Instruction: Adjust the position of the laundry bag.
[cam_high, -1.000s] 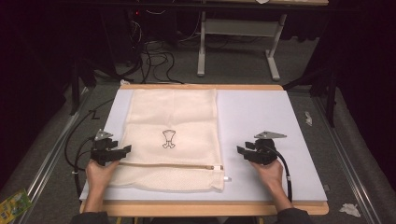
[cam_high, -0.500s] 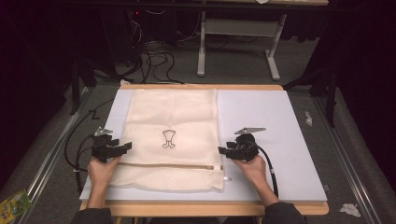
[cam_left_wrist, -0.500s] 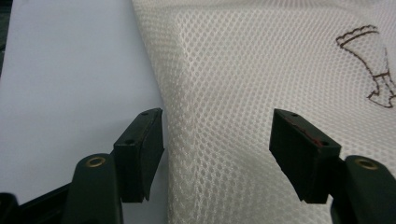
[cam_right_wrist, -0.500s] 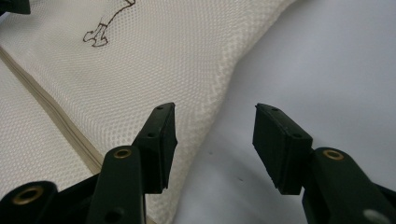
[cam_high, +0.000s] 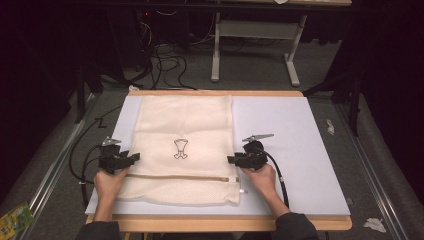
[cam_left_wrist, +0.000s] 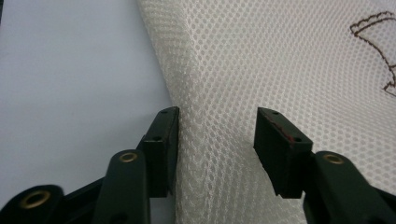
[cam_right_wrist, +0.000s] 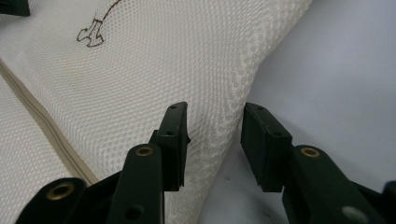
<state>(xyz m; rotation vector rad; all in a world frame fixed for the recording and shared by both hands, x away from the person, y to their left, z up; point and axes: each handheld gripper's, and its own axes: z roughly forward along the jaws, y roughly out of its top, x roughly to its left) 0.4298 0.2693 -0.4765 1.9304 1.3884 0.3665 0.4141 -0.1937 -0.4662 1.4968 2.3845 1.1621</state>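
A cream mesh bag (cam_high: 182, 135) with a small brown emblem (cam_high: 180, 149) and a zipper (cam_high: 175, 177) near its front end lies flat on the white board (cam_high: 285, 130). My left gripper (cam_high: 134, 158) is at the bag's left edge. In the left gripper view the bag's edge (cam_left_wrist: 205, 93) lies between the open jaws of my left gripper (cam_left_wrist: 217, 114), which are not closed on it. My right gripper (cam_high: 231, 160) is at the bag's right edge. In the right gripper view my right gripper (cam_right_wrist: 215, 109) is open, with the mesh edge (cam_right_wrist: 219, 70) lying between its jaws.
The board rests on a wooden table whose front edge (cam_high: 215, 224) is near the person. Cables (cam_high: 82, 150) trail off the left side. Beyond the table stand a white frame (cam_high: 255, 45) and more cables on the floor. Scraps of paper (cam_high: 372, 223) lie at the right.
My right gripper has moved left across the board to the bag's right edge. My left gripper has shifted slightly right onto the left edge. The bag has stayed flat.
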